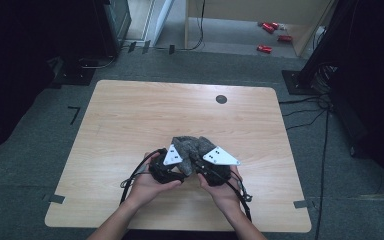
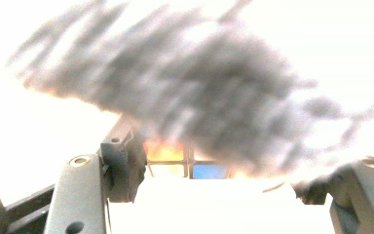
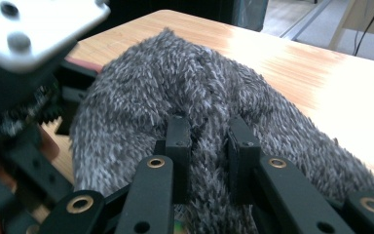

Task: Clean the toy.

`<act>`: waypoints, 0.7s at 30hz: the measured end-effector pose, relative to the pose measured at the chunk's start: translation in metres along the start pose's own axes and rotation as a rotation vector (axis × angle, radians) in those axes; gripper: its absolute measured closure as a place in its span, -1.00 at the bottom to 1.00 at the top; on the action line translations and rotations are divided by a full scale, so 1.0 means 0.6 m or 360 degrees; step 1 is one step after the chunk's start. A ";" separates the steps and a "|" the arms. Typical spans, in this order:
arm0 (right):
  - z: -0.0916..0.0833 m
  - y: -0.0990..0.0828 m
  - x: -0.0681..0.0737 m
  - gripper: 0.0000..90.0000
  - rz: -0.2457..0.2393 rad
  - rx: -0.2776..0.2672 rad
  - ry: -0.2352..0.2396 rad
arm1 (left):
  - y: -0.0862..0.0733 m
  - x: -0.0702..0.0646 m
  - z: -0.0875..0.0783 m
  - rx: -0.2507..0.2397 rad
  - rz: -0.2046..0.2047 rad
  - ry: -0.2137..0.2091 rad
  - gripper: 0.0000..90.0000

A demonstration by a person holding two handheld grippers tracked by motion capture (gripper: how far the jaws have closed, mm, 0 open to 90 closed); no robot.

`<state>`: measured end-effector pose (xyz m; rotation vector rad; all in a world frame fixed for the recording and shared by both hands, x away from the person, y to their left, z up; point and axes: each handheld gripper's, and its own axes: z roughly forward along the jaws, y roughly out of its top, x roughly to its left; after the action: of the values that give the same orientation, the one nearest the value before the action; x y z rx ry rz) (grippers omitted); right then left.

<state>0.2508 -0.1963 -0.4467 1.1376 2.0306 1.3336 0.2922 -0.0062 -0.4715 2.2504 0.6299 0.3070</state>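
both grippers, left gripper (image 1: pixel 179 159) and right gripper (image 3: pixel 209 146), pinch the fuzzy grey cloth (image 3: pixel 195 92) tight. best to lift evenly and keep the fabric from slipping off the table (image 1: pixel 130 120).

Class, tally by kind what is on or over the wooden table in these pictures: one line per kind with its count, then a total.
Fuzzy grey cloth: 1
Hand-held grippers: 2 (left gripper, right gripper)
Hands: 2 (left hand, right hand)
Total: 5
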 end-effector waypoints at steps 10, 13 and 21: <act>-0.003 0.007 0.028 0.69 -0.0098 -0.0024 0.0044 | 0.003 -0.012 0.000 -0.0025 0.0034 -0.0006 -0.22; -0.002 0.002 0.001 0.70 -0.0018 -0.0005 -0.0015 | 0.000 -0.002 -0.002 -0.0019 0.0014 -0.0005 -0.22; -0.015 0.011 0.026 0.69 -0.0062 -0.0020 0.0067 | 0.002 -0.007 -0.006 -0.0061 0.0022 -0.0028 -0.22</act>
<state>0.2380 -0.1868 -0.4361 1.0673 2.0609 1.3598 0.2877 -0.0070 -0.4684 2.2195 0.5949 0.3035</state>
